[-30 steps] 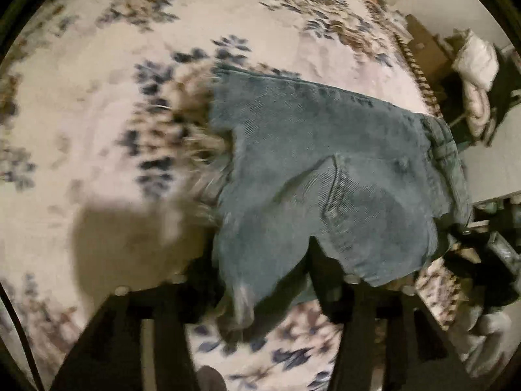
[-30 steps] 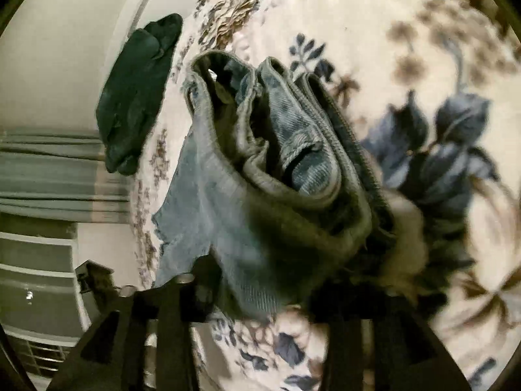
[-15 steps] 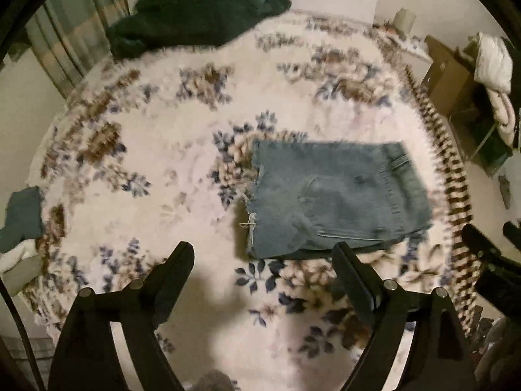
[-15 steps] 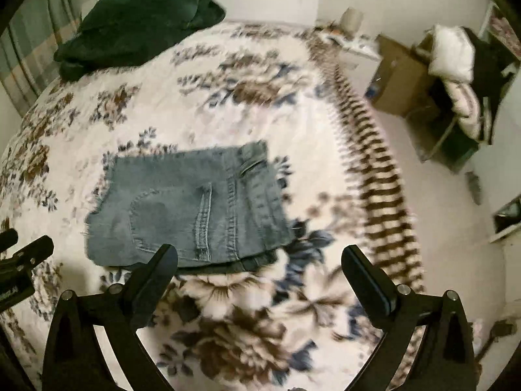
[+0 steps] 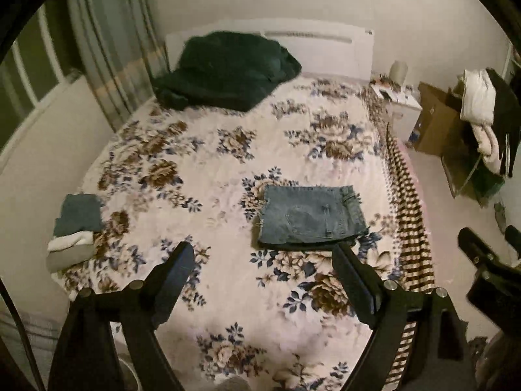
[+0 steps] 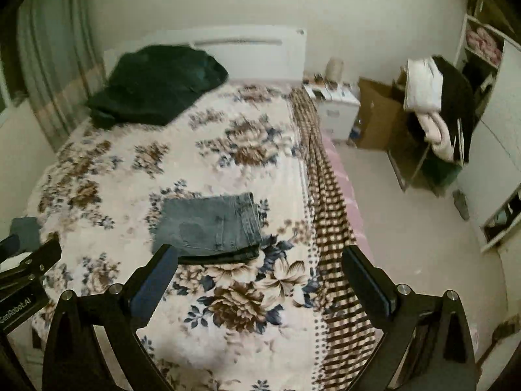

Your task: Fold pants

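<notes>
plainly, both tools hang spread and hold nothing. the left tool (image 5: 262,262) sits above the near part of the bed, its two fingers wide apart, and the right tool (image 6: 259,265) does the same, with one finger tip overlapping the near edge of the pants in its view, though it looks to be raised well off them.

the pants (image 5: 311,216) lie on the bed (image 5: 228,293) as a neat flat rectangle, back pocket up, waistband toward the striped side, near the bed's right edge. with neither tool touching them and the layers stacked square, the fold looks finished, and the tools seem held back to leave the stack undisturbed.

farther out, a small pile of folded clothes (image 5: 76,228) rests at the bed's left edge, likely earlier work set aside. a dark green garment (image 5: 224,71) is heaped by the headboard. the cover is cream with brown and blue flowers; a checked blanket (image 6: 329,202) hangs down the side. beyond stand a nightstand (image 6: 335,104), a cardboard box (image 6: 374,117) and curtains (image 5: 110,49).
</notes>
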`<state>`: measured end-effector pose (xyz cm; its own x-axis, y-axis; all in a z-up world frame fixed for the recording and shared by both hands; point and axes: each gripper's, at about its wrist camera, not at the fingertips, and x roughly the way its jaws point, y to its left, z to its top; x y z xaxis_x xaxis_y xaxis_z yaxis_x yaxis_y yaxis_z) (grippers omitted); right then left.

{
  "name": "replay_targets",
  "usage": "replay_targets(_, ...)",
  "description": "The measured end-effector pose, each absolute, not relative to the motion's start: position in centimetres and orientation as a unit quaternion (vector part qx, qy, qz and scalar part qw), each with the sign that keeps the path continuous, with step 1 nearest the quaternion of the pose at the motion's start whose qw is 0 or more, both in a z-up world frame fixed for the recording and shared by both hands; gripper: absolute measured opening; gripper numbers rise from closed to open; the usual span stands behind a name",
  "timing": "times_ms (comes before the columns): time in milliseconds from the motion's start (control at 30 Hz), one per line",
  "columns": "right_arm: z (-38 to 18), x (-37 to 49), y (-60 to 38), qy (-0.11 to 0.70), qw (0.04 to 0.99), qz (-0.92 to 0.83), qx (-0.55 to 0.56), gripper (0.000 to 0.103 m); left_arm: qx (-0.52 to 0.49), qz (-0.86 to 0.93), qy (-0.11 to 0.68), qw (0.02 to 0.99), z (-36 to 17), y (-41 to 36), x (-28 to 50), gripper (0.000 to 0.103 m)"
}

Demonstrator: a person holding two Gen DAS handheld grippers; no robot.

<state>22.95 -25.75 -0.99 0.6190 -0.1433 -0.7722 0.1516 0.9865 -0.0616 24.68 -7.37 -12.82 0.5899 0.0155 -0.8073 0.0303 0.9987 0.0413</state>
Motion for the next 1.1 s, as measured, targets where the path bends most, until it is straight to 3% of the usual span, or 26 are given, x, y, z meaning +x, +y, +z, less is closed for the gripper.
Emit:
replay_targets(233,6.6,15.0,-25.8,0.407,0.911,-0.065,-0.001,0.102,0.014,0.008,0.432,0.902,-7.3,-7.1,18.7,0.086)
replay_targets(467,12.3,8.7,-25.3,0.378,0.922,-0.083,0.001,0.102,0.015,-0.004,0.430,0.903,-5.0,-6.5,15.6,0.086)
replay_targets(1100,16.1,5.5,-22.9,0.375,0.922,-0.094,0.006,0.102,0.025,-0.024,0.416,0.909,-2.9,-5.1,12.9,0.086)
